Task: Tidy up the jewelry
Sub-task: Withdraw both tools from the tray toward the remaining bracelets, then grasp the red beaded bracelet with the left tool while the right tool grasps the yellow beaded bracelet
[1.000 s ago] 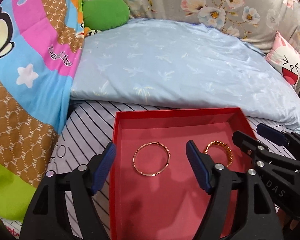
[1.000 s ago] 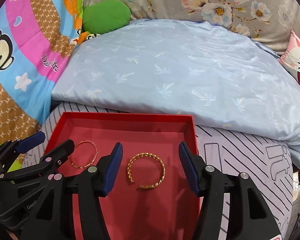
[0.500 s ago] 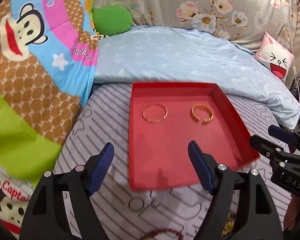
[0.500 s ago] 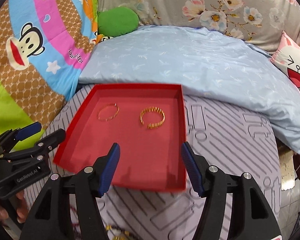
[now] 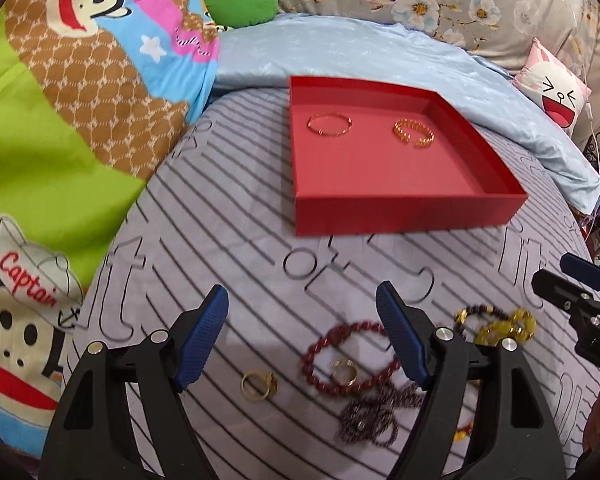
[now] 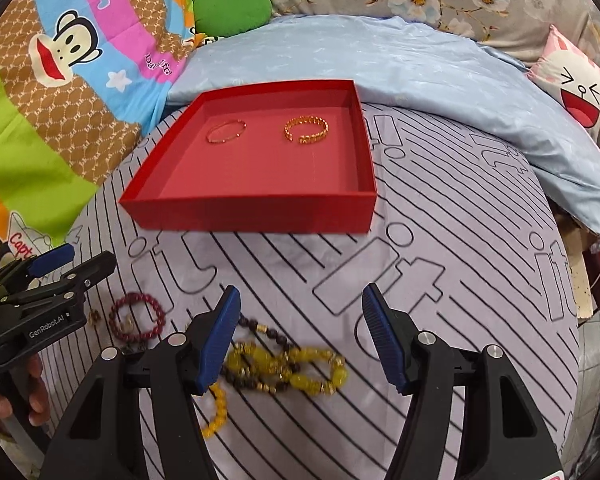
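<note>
A red tray (image 5: 404, 212) (image 6: 252, 216) lies on the striped bed cover. It holds a thin gold bangle (image 5: 330, 124) (image 6: 226, 131) and a gold chain-link cuff (image 5: 413, 138) (image 6: 306, 129). Nearer me lie a dark red bead bracelet (image 5: 340, 364) (image 6: 138, 318), two gold rings (image 5: 259, 386), a dark bead strand (image 5: 370, 416) and yellow bead bracelets (image 5: 504, 326) (image 6: 292, 366). My left gripper (image 5: 302, 336) is open and empty above the rings and red bracelet. My right gripper (image 6: 300, 336) is open and empty above the yellow beads.
A light blue quilt (image 5: 380, 56) lies behind the tray. A colourful monkey-print blanket (image 5: 60, 100) lies on the left, a green cushion (image 5: 240, 0) at the back and a pink rabbit pillow (image 5: 556, 80) at the right.
Both grippers have pulled back from the tray toward me. The loose bracelets and rings on the bed cover have come into view beneath them. Both stay open.
</note>
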`<state>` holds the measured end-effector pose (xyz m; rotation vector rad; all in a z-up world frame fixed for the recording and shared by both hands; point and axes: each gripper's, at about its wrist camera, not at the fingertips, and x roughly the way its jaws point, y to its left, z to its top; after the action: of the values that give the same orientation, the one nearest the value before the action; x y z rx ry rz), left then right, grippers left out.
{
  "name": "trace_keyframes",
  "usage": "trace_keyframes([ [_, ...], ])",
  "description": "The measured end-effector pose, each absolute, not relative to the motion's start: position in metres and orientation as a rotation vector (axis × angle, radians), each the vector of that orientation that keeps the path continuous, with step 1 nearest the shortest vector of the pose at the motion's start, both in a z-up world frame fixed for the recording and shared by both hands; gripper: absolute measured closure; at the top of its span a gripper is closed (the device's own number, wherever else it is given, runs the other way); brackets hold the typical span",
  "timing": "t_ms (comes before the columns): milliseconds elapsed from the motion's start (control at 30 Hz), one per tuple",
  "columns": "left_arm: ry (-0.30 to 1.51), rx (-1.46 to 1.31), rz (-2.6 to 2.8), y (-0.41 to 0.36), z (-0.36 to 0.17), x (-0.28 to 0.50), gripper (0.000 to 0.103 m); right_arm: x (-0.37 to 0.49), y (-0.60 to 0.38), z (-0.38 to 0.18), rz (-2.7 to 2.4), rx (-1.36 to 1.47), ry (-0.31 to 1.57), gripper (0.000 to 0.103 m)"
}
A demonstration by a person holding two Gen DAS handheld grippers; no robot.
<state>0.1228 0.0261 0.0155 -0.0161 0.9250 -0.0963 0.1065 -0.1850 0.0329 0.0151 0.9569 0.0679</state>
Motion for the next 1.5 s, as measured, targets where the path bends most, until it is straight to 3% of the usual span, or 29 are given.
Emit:
trace_keyframes([
  [367,0.980,-0.015,-0.100,0.030,-0.010,0.102,0.031,0.085,-0.178,0.007,0.079,-0.044,0.992,0.042],
  [633,0.991,0.001,-0.111,0.020,-0.015,0.106,0.031,0.088,-0.178,-0.007,0.093,-0.061,1.023,0.057],
  [800,1.011,-0.009,-0.111,0.020,-0.021,0.109,0.031,0.090,-0.175,-0.012,0.108,-0.081,1.022,0.059],
  [1100,1.014,-0.001,-0.124,0.016,-0.024,0.110,0.031,0.096,-0.178,-0.010,0.157,-0.008,1.047,0.094],
  [1500,1.012,0.005,-0.132,0.014,-0.024,0.116,0.037,0.101,-0.194,0.010,0.118,0.067,0.994,0.094],
])
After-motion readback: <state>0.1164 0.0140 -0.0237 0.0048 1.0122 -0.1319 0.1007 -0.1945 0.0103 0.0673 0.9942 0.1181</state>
